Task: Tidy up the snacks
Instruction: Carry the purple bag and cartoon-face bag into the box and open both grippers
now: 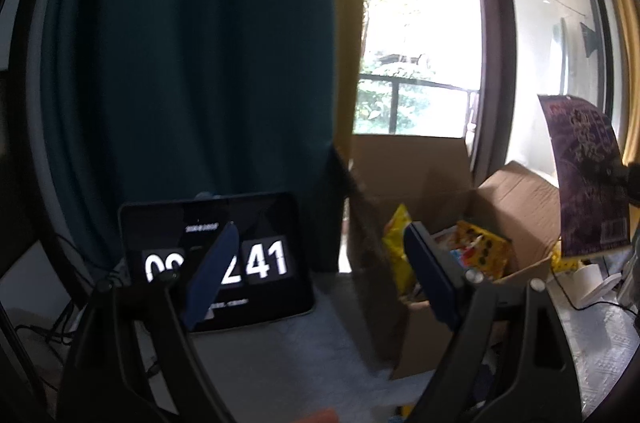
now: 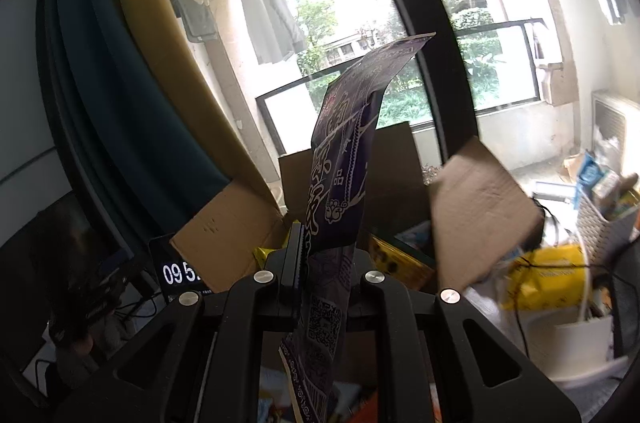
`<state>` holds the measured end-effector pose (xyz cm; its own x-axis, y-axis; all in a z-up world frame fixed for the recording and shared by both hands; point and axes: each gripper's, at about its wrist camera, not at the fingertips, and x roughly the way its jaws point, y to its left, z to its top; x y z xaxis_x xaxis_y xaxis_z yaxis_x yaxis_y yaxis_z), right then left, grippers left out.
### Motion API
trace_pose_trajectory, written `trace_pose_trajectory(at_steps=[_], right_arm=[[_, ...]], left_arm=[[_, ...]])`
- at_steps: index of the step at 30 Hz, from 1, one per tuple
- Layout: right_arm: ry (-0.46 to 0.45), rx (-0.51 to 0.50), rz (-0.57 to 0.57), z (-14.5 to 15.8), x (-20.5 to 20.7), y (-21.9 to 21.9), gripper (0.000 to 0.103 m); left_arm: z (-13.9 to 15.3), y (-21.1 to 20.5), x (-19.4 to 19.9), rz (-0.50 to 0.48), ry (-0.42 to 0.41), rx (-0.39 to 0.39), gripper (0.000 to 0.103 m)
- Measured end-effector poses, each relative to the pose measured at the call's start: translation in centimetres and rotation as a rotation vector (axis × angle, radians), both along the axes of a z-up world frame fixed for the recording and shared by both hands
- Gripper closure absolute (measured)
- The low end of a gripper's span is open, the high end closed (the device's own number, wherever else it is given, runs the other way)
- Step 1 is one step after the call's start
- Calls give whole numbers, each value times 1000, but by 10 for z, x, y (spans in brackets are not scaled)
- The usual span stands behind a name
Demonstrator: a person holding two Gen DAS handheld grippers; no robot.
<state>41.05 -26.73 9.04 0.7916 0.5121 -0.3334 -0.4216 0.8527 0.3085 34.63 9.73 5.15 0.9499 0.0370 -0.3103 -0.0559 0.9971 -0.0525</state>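
Observation:
My right gripper [image 2: 320, 243] is shut on a flat purple snack packet [image 2: 344, 151], which stands upright between the pads above an open cardboard box [image 2: 224, 235]. The left wrist view shows that same purple packet [image 1: 586, 175] at the far right, raised over the cardboard box [image 1: 516, 207]. Yellow snack bags [image 1: 482, 247] lie inside the box. Nothing is between the fingers of my left gripper [image 1: 316, 267], which is open and hangs over the grey table just left of the box.
A tablet with a clock display [image 1: 216, 259] leans at the back left of the table. Dark green and mustard curtains [image 1: 192, 55] hang behind it. A white basket [image 2: 600, 227] with packets and a yellow bag [image 2: 548, 275] sit right of the box.

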Motion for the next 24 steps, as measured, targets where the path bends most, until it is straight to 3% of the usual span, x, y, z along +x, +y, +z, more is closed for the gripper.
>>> trace_pose_trajectory(at_steps=[8, 15, 17, 18, 19, 24], right_arm=[[42, -17, 27, -6, 55, 46, 88], [127, -3, 28, -28, 104, 77, 88], [165, -34, -9, -36, 115, 79, 68], [175, -75, -35, -41, 120, 83, 46], [190, -126, -67, -46, 124, 86, 38], [193, -157, -100, -52, 112, 84, 38]], left_arm=[[-21, 34, 10, 54, 13, -60, 17], [-42, 33, 26, 47, 56, -79, 17], [-47, 30, 29, 28, 82, -72, 17], [-49, 28, 30, 21, 91, -66, 17], [-51, 25, 30, 16, 94, -60, 17], [-51, 21, 26, 11, 90, -67, 17]])
